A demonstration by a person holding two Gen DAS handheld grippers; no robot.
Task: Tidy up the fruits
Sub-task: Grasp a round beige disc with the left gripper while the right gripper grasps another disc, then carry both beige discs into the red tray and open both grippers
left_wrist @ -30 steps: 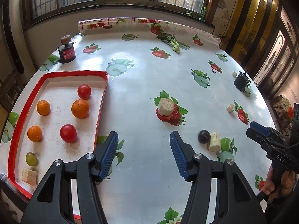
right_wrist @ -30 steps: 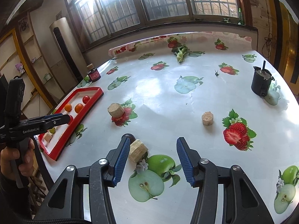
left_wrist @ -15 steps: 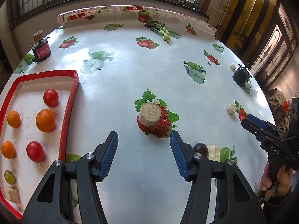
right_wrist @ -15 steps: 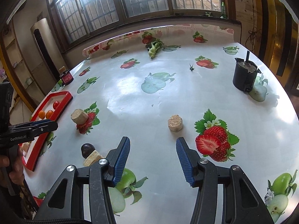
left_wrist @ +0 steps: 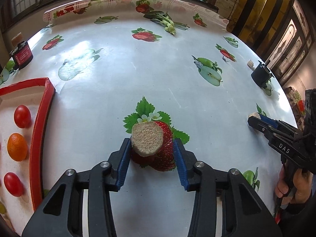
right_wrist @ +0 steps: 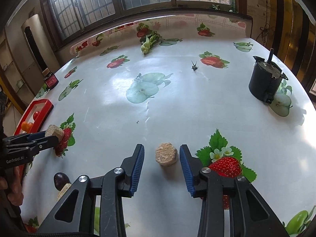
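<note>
Both grippers have dropped toward the table since a second ago. The left gripper (left_wrist: 152, 154) (marked GenRobot.AI) is closing around a beige puck (left_wrist: 147, 139); the right gripper (right_wrist: 161, 163), lettered DAS, is narrowing beside another puck (right_wrist: 165, 156), not yet touching. Fruits are sitting in the red tray (left_wrist: 38, 136) at the left.

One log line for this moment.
left gripper: closing, jaws around beige chunk | right gripper: closing, jaws around beige chunk

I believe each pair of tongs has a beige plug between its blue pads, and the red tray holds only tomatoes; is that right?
Not quite. The left wrist view shows the red tray holding an orange among the tomatoes. The rest stands: the closing left tongs and right tongs each straddle a beige plug.
</note>
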